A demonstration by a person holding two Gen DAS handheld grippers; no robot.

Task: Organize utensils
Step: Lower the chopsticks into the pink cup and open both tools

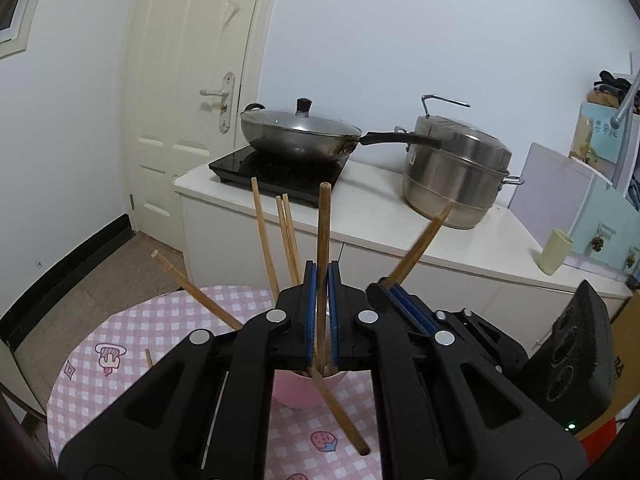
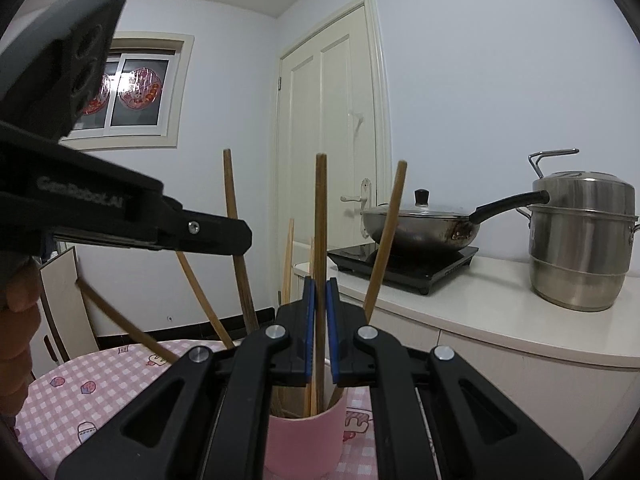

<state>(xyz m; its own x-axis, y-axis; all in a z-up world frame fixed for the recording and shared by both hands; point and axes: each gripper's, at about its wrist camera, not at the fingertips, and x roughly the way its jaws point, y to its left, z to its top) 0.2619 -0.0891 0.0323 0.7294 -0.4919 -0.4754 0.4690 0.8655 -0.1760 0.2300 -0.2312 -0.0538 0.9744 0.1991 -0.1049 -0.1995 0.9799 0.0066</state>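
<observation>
Two grippers, pink cup half-hidden

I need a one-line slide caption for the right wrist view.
Right gripper shut on a chopstick above the pink cup.

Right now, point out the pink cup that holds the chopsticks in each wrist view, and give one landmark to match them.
Left wrist view: the pink cylindrical cup sits low at centre, mostly hidden behind the tool, on the checked tablecloth.
Right wrist view: it stands at bottom centre, its open mouth visible just below the tool's tips.
Shared landmark: the lidded steel wok on the black induction hob.
</observation>
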